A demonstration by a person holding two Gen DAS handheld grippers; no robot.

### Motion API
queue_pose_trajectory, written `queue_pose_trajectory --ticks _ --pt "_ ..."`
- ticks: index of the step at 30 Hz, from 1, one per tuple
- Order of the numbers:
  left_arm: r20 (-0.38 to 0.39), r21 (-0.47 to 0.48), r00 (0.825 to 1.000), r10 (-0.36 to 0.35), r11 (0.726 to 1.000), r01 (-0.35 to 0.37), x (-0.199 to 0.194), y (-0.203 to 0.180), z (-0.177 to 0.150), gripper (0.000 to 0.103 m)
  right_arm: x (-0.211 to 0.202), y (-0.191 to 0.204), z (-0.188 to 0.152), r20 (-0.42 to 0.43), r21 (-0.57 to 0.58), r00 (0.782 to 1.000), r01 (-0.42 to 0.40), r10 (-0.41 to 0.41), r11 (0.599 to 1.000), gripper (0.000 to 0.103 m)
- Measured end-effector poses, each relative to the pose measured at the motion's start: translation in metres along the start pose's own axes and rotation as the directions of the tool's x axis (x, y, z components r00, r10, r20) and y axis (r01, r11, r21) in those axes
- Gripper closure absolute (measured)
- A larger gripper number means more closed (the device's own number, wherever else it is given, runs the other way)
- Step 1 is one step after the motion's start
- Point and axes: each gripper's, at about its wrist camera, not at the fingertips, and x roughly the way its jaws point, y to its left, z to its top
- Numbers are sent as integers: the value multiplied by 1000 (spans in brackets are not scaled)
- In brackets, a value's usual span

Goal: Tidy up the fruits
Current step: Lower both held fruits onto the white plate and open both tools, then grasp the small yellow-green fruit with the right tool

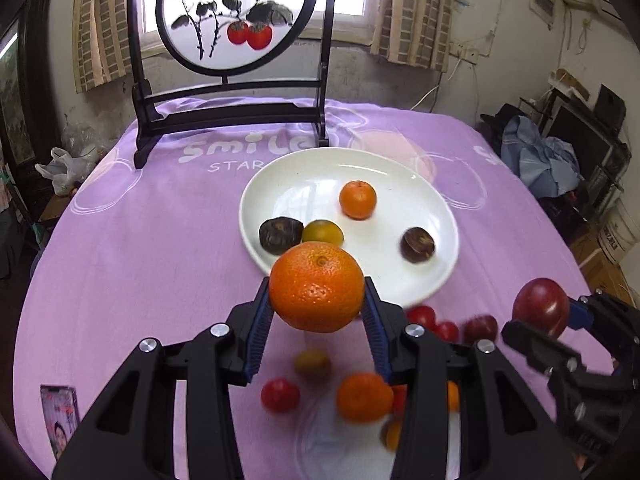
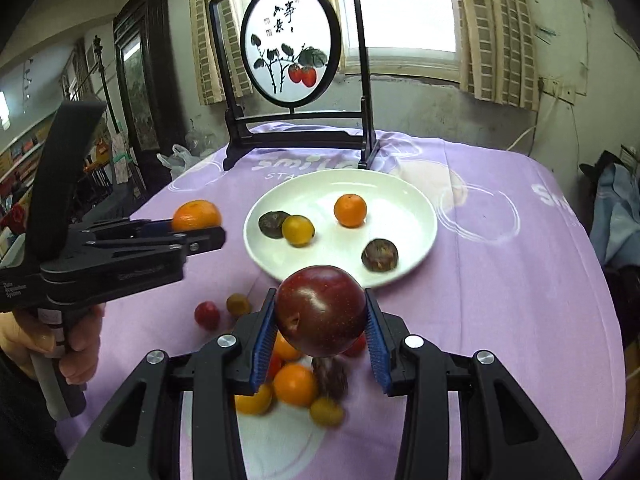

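The left gripper (image 1: 317, 312) was clamped on a round orange (image 1: 316, 286) with dimpled, glossy peel, its ribbed blue pads (image 1: 259, 326) pressing both sides and holding the fruit clear of the bench (image 1: 120, 240). The right gripper (image 2: 321, 330) was clamped the same way on a smooth, dark red plum (image 2: 321, 310) whose skin carried a bright highlight and a small notch low on its left side.

Under both grippers lay a loose cluster of small fruits (image 2: 296, 384) on the purple cloth (image 2: 500, 300): orange, yellow and red ones, blurred and partly hidden by the black gripper frames, so their kinds were hard to make out. A pale, rounded shape beneath them was cut off by the frame edge.

Farther out sat a glossy white oval plate (image 1: 400, 292), holding 1 small orange (image 1: 358, 199), 1 yellow fruit (image 1: 322, 233) and 2 dark, wrinkled brown fruits (image 1: 417, 245). The yellow one touched the left brown one; the other 2 lay apart.

Behind the plate stood a black wooden stand (image 1: 228, 114) framing a round translucent panel (image 2: 290, 54) painted with 2 red persimmons. In the right wrist view, a hand (image 2: 78, 340) gripped the left gripper's handle. A printed card (image 1: 60, 420) lay at the cloth's near left edge, partly cut off.
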Motion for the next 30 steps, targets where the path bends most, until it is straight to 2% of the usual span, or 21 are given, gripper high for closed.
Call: queue_pose_trajectory --ticks 7,11,12,13,15,16,18,19,23,25,30 --pt "-142 -32 990 -14 999 10 80 -2 13 61 71 -12 20 -96 -3 995 16 -17 1000 61" --pt "-146 -34 989 0 999 -5 95 0 17 60 101 -25 21 -154 58 988 -16 25 998 60" --pt "-151 -39 989 -3 999 -3 98 1 19 59 105 -26 21 -159 68 987 -22 32 997 58" --pt "-149 -45 989 -3 999 -4 101 3 20 53 106 -27 21 -155 76 987 -33 44 997 52" --pt "-123 -53 992 12 998 -19 97 5 24 41 102 -29 20 -120 93 992 -27 38 995 42" --pt "-110 -63 994 13 998 -20 93 7 25 35 97 -30 19 -104 97 994 -28 38 995 41" --pt "-94 -87 995 -24 996 16 83 9 26 28 87 -29 17 -93 90 994 -39 47 995 41" --pt "-89 -95 995 -41 995 33 78 11 25 28 81 -27 15 -92 84 995 -39 47 996 41" --pt "-86 -93 996 -28 995 20 54 13 13 27 54 -26 2 -70 66 997 -39 43 997 40" --pt "-73 -87 997 -28 996 21 38 13 2 20 41 -28 -9 -59 71 998 -26 31 997 34" --pt "-58 -82 997 -49 996 45 5 12 -34 16 13 -33 -43 -65 113 998 -4 11 994 33"
